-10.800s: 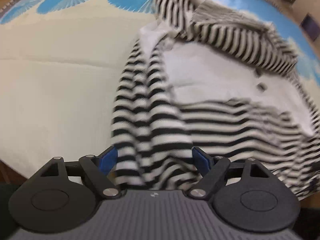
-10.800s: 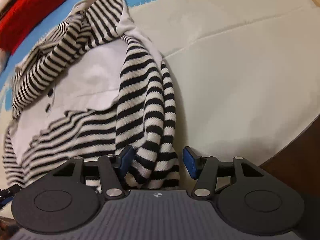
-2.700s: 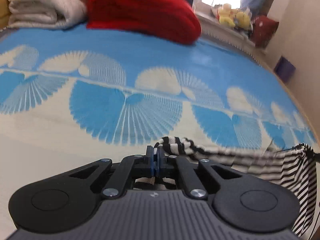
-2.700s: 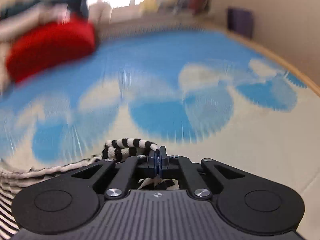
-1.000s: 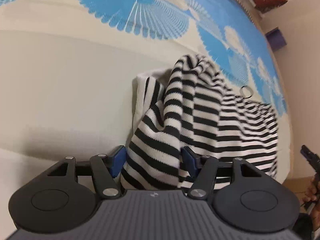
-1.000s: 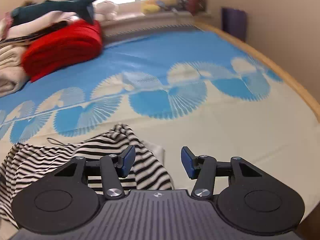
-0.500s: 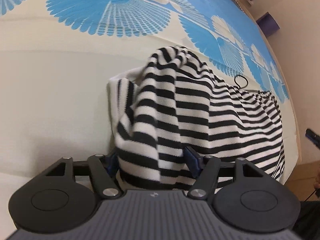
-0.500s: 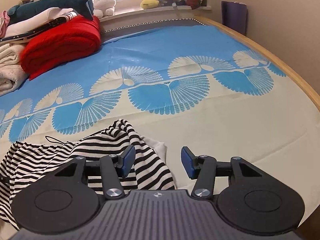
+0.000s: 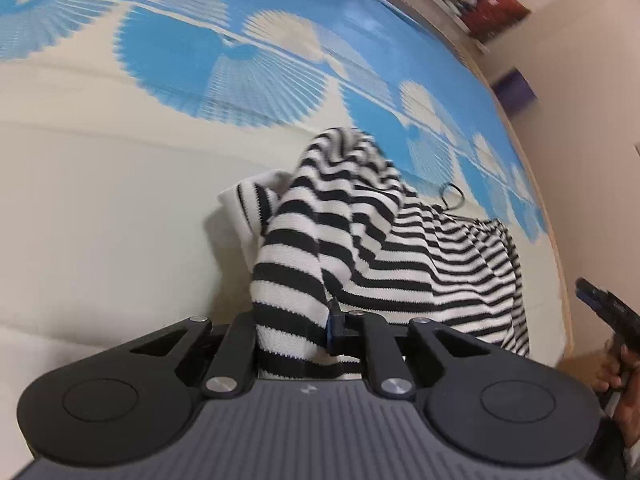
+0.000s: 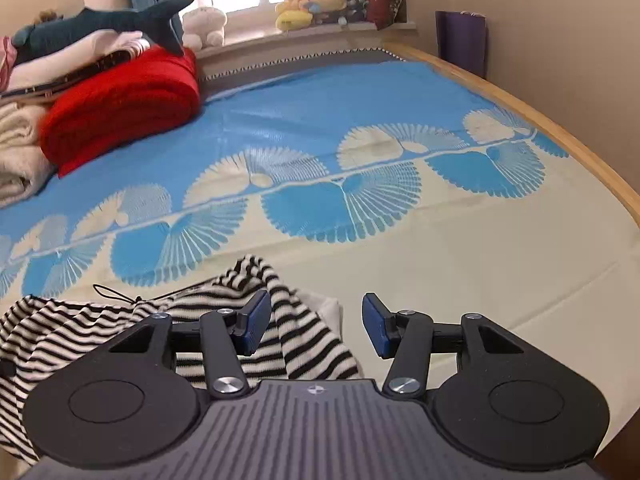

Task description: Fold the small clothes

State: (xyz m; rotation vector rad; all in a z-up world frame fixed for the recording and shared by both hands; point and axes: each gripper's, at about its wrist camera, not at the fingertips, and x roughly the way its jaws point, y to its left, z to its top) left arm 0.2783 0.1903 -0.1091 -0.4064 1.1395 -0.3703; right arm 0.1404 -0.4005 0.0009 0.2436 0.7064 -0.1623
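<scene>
A small black-and-white striped knit garment (image 9: 384,240) lies bunched on the cream part of the bedspread, with a thin black loop at its far edge. My left gripper (image 9: 294,330) is shut on a thick fold of the garment's near end; the fabric hides the left pad. In the right wrist view the garment (image 10: 292,332) lies low and left. My right gripper (image 10: 316,326) is open and empty above the garment's right edge, its left pad over the stripes. It also shows at the far right of the left wrist view (image 9: 604,304).
The bedspread (image 10: 360,152) is blue with white fan shapes, cream near me. A red folded blanket (image 10: 120,104), beige blankets, a shark plush (image 10: 100,28) and soft toys sit at the far end. A wooden bed edge (image 10: 580,152) runs along the right.
My left gripper has closed on the near fold of the striped garment, which it straddled open half a second ago. My right gripper stays open and almost still.
</scene>
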